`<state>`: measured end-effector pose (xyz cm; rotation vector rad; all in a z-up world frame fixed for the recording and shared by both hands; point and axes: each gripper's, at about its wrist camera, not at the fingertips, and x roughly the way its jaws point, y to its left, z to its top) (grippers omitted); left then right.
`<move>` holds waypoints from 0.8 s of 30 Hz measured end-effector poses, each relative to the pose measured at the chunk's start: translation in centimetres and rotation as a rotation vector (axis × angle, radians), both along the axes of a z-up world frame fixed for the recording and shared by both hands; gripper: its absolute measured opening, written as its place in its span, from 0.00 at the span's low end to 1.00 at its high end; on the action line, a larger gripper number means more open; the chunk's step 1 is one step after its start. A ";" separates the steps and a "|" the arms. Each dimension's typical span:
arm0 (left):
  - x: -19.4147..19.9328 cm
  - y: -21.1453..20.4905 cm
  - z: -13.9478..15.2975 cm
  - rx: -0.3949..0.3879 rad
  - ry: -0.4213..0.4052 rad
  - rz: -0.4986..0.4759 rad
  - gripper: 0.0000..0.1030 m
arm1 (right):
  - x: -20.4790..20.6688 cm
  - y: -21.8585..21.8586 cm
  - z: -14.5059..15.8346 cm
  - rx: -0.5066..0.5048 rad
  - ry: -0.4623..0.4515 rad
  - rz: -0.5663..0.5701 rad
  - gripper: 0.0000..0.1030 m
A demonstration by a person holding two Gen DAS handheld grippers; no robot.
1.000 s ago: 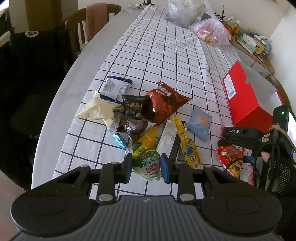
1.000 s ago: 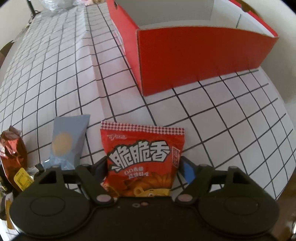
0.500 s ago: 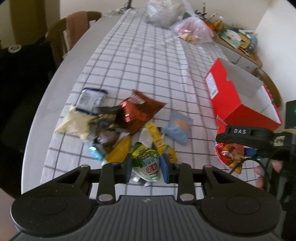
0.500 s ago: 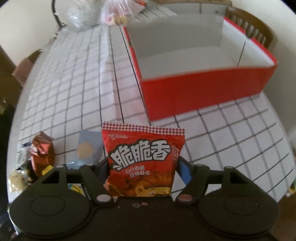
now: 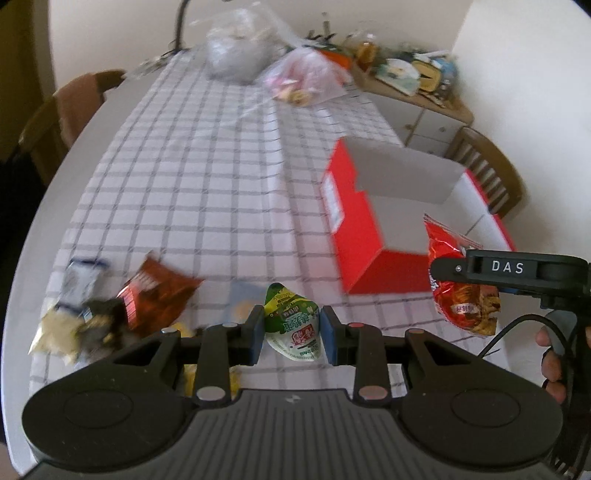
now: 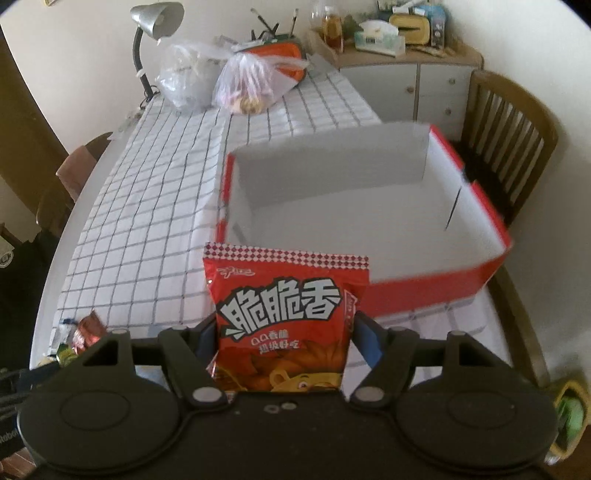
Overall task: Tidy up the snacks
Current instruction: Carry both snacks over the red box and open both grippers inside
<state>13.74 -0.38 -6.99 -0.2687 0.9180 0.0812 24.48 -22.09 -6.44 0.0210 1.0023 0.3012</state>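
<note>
My left gripper [image 5: 291, 334] is shut on a small green and white snack pouch [image 5: 293, 325], held above the checked tablecloth. A red snack bag [image 6: 286, 317] with white characters stands upright in my right gripper [image 6: 284, 341], whose pads press its sides. The same red snack bag [image 5: 460, 277] and the right gripper's black body show at the right of the left wrist view. An open red box [image 6: 436, 280] with a pale inside lies just beyond the red bag; the red box [image 5: 364, 236] is right of centre in the left wrist view. Several loose snacks [image 5: 118, 306] lie at the table's left.
Two plastic bags [image 6: 236, 85] and a desk lamp [image 6: 155, 22] stand at the table's far end. Wooden chairs [image 6: 509, 140] sit at the right and left sides. A cluttered cabinet [image 6: 406, 62] stands against the wall. The checked tablecloth [image 5: 192, 177] covers the table.
Both grippers have risen with their snacks and moved toward the red box. The snack pile has slid left in the left wrist view, and the box's inside now shows fully in the right one.
</note>
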 end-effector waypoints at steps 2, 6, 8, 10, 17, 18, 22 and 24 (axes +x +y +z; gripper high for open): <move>1.5 -1.4 0.4 0.008 -0.008 -0.018 0.30 | 1.3 -1.0 0.3 -0.009 -0.014 0.010 0.70; 4.7 -3.9 0.7 0.024 -0.015 -0.043 0.30 | 4.0 -2.8 0.3 -0.025 -0.025 0.020 0.70; 6.3 -4.9 0.8 0.031 -0.014 -0.051 0.30 | 5.2 -3.5 0.3 -0.035 -0.033 0.029 0.70; 8.0 -5.9 0.8 0.032 -0.009 -0.058 0.30 | 6.4 -4.2 0.2 -0.041 -0.037 0.035 0.70; 13.3 -8.4 0.1 0.050 0.016 -0.071 0.30 | 10.2 -5.6 -1.3 -0.066 -0.036 0.077 0.70; 14.1 -8.7 -0.2 0.054 0.024 -0.075 0.30 | 10.8 -5.8 -1.6 -0.068 -0.032 0.083 0.70; 16.6 -9.7 -1.4 0.069 0.059 -0.079 0.30 | 12.4 -5.8 -3.0 -0.085 -0.020 0.116 0.70; 17.7 -10.0 -2.2 0.075 0.082 -0.080 0.30 | 13.0 -5.6 -3.7 -0.097 -0.012 0.128 0.70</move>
